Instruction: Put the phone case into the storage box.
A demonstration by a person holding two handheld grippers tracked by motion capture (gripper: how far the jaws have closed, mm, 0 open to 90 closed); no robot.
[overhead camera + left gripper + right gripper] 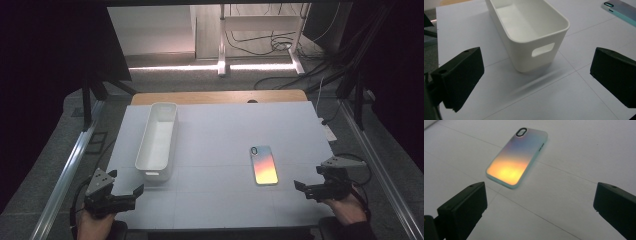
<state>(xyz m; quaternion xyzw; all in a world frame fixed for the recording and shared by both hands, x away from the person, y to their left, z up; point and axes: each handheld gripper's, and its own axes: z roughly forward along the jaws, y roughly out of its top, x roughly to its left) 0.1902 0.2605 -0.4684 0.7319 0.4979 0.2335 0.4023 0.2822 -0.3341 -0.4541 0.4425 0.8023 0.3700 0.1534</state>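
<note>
Two things lie on the white table (220,210), and neither has been touched yet. At the left, the left gripper (131,192) hovers low over the near corner, its jaws spread wide with nothing between them; in the left gripper view they frame the short end of the white bin (529,32), which stands just ahead with its handle slot (543,49) facing the camera. The bin is upright, long side running away from the person, and its inside looks bare as far as the views reach.

Further right, well apart from the bin, the phone case (263,164) lies flat with its back up, its camera cutout (521,131) at the far end and an orange-to-blue sheen across it. At the right edge the right gripper (300,187) points toward it, jaws likewise parted and holding nothing; the right gripper view puts the case (515,158) just beyond the left jaw, apart from both.

My reading is that the work is at its very start: the case probably belongs in the bin, though that is only a guess from how the tools are aimed. Everything remains: closing in on the case, gripping it by its long edges, carrying it across, setting it inside.
</note>
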